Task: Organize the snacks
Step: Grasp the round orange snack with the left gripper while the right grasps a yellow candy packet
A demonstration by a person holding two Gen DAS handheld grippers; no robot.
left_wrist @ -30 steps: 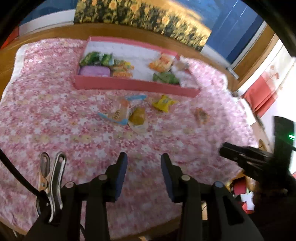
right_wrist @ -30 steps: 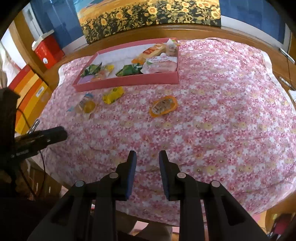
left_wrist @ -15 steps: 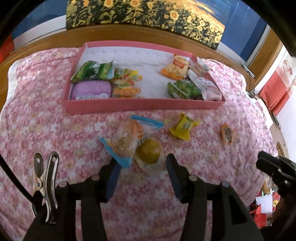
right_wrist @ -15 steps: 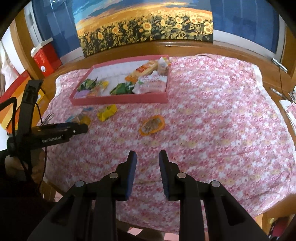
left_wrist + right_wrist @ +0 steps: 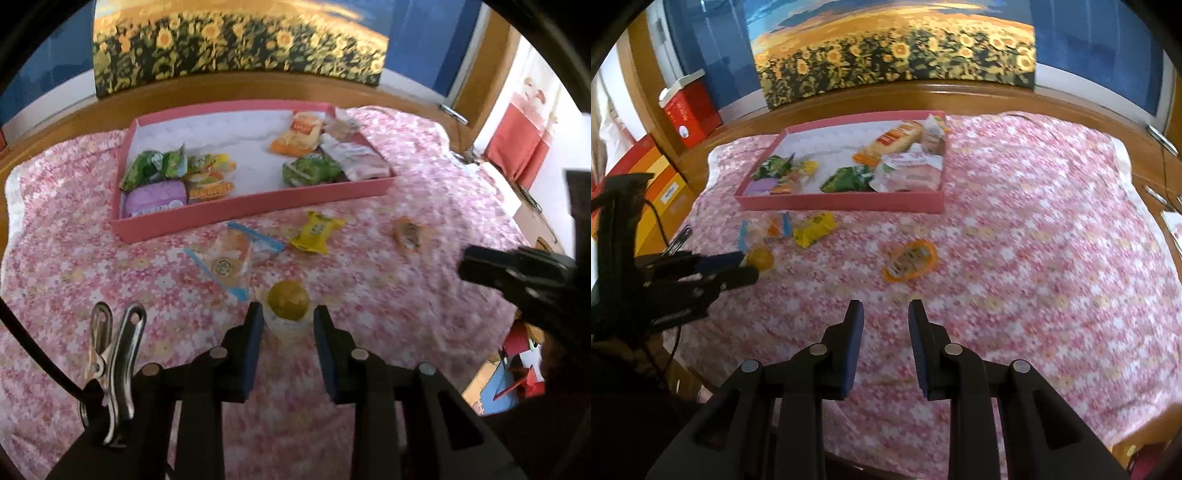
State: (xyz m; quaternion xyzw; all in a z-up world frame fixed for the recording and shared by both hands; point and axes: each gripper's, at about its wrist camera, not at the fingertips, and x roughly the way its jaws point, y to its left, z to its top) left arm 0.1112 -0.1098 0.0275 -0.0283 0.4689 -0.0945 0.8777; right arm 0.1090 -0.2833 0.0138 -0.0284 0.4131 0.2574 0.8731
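Pink tray [image 5: 255,206] holding sorted packets; loose before it on floral cloth: yellow packet [image 5: 316,231], blue-edged clear bag [image 5: 233,255], orange-rimmed cup [image 5: 910,259], round yellow jelly [image 5: 288,301].

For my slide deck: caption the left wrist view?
Open left gripper straddles a yellow jelly cup before the pink tray.

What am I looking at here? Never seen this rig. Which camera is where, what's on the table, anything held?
No robot: a person holds two handheld grippers, each with a fisheye camera looking along its fingers. In the left wrist view, the left gripper is open around a yellow jelly cup, not yet clamped. In the right wrist view, the right gripper is open and empty. On the floral cloth: a pink tray of snacks, plus a loose yellow packet, clear bag and orange-rimmed pack.
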